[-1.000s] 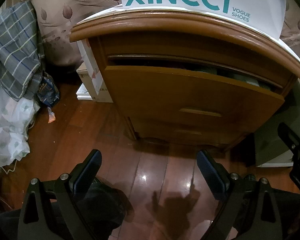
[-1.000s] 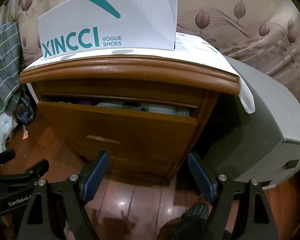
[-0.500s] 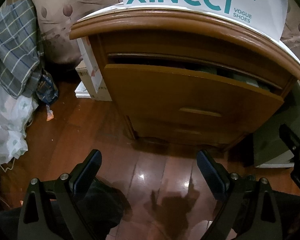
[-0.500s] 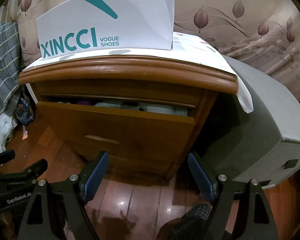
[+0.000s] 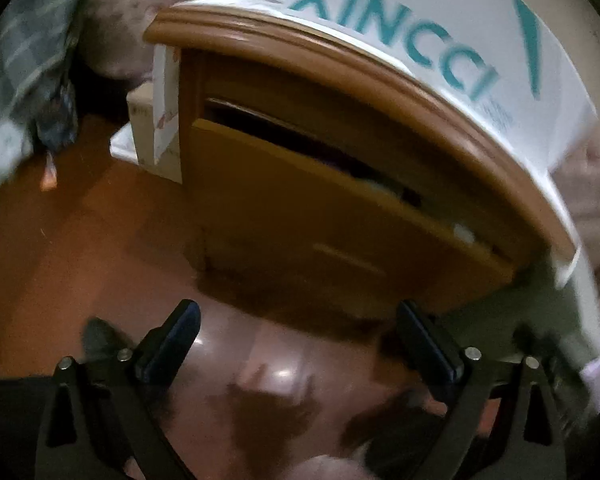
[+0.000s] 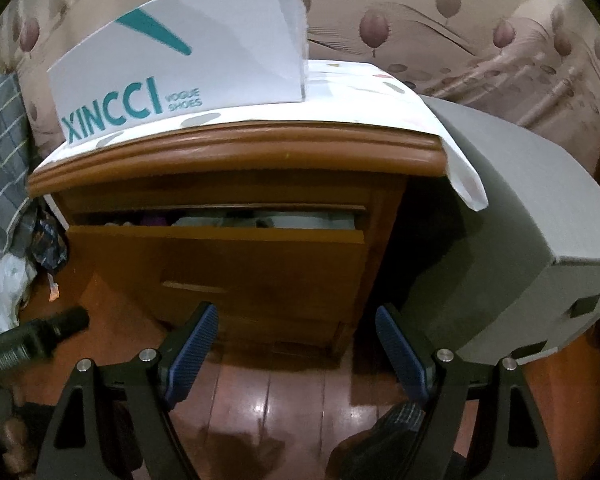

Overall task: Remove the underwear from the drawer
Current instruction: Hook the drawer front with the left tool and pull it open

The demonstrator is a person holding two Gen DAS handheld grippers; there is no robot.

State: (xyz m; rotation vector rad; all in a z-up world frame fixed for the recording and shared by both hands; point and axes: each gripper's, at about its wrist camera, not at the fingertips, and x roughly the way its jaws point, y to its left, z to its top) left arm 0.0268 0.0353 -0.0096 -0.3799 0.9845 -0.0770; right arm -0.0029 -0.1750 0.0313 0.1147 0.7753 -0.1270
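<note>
A wooden nightstand (image 6: 236, 152) has its top drawer (image 6: 220, 264) pulled a little way out. Folded underwear (image 6: 300, 221), pale and purple, shows in the slot above the drawer front. In the left wrist view the same drawer (image 5: 320, 220) appears tilted and blurred, with a strip of cloth (image 5: 380, 186) in its gap. My right gripper (image 6: 296, 344) is open and empty, low over the floor in front of the drawer. My left gripper (image 5: 296, 340) is open and empty too, short of the nightstand's left corner; its body (image 6: 32, 340) shows at the right wrist view's left edge.
A white XINCCI shoe box (image 6: 180, 56) sits on the nightstand top. A grey box (image 6: 520, 240) stands right of it. Plaid cloth (image 6: 0, 152) and white bedding (image 6: 0, 284) lie at the left. Small cartons (image 5: 156, 128) stand beside the nightstand. The floor (image 6: 280, 400) is glossy wood.
The left gripper has swung and tilted, so the nightstand now looks slanted and blurred. The right gripper has risen slightly and shows more of the drawer's contents. Both stay open.
</note>
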